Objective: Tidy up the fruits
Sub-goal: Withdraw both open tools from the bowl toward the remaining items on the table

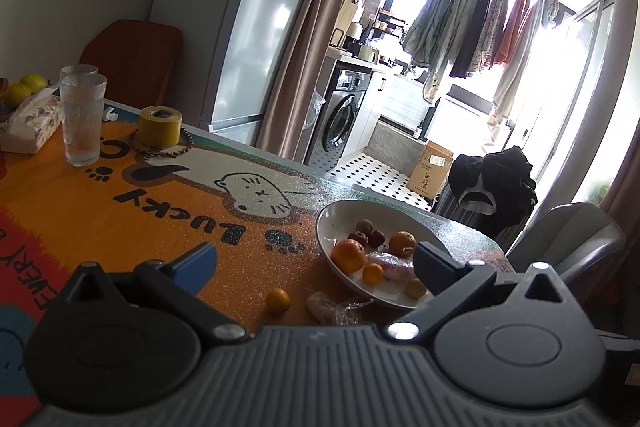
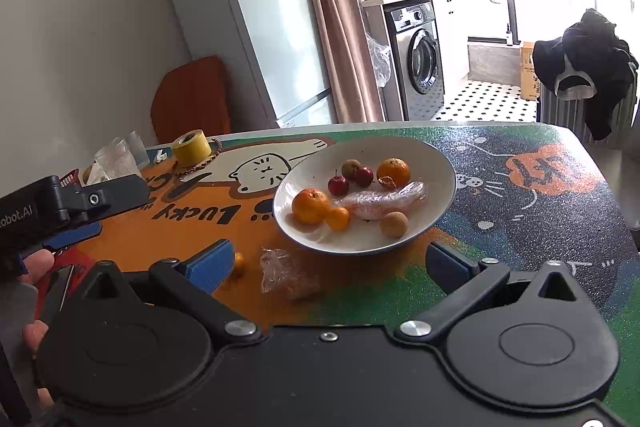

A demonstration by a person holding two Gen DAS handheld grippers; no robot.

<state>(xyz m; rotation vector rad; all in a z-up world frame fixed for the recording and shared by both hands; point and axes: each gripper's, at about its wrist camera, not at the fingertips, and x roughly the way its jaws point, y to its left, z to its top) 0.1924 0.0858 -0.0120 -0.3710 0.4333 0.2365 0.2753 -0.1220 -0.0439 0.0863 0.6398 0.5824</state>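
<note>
The white bowl of fruit sits near the table's far edge. One small orange and a wrapped fruit lie on the table just beside the bowl. The left gripper and right gripper hover empty, jaws wide apart.

Your left wrist camera sits low over the table, close behind the white plate at the far edge, facing the fridge and laundry rail. Your right wrist camera looks from slightly farther back toward the same far edge, plate centred. Both views share the plate, yellow tape roll and washing machine.
</note>
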